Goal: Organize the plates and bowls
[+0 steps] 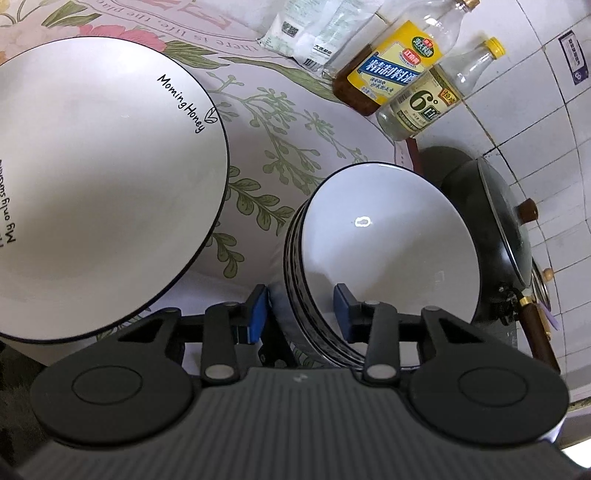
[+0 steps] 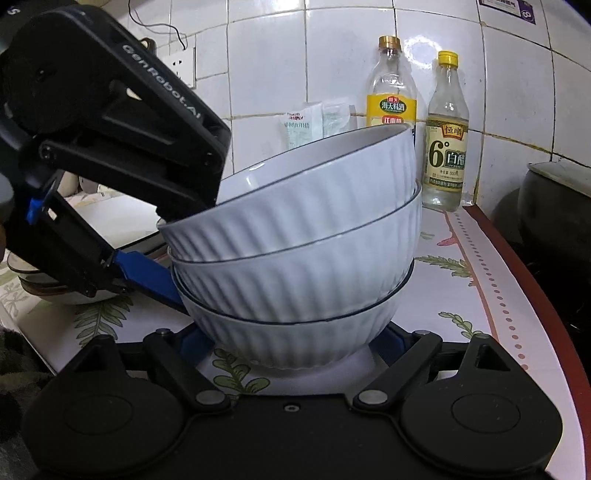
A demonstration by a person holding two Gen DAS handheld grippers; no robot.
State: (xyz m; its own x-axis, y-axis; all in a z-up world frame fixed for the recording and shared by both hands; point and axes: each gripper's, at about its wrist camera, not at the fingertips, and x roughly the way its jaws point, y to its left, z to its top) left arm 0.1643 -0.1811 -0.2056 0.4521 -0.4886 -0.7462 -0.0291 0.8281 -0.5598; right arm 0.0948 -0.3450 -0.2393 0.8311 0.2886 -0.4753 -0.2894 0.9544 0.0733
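Three white ribbed bowls with dark rims stand nested in a stack on the floral tablecloth. The top bowl is tilted. My left gripper is open, its blue pads straddling the near rim of the top bowl, one inside and one outside; it also shows in the right wrist view. My right gripper is open, its fingers either side of the foot of the bottom bowl. A large white plate with black lettering lies left of the stack.
Two bottles and white packets stand by the tiled wall. A black lidded wok sits right of the bowls. More dishes lie at the left in the right wrist view. The table's red edge runs at right.
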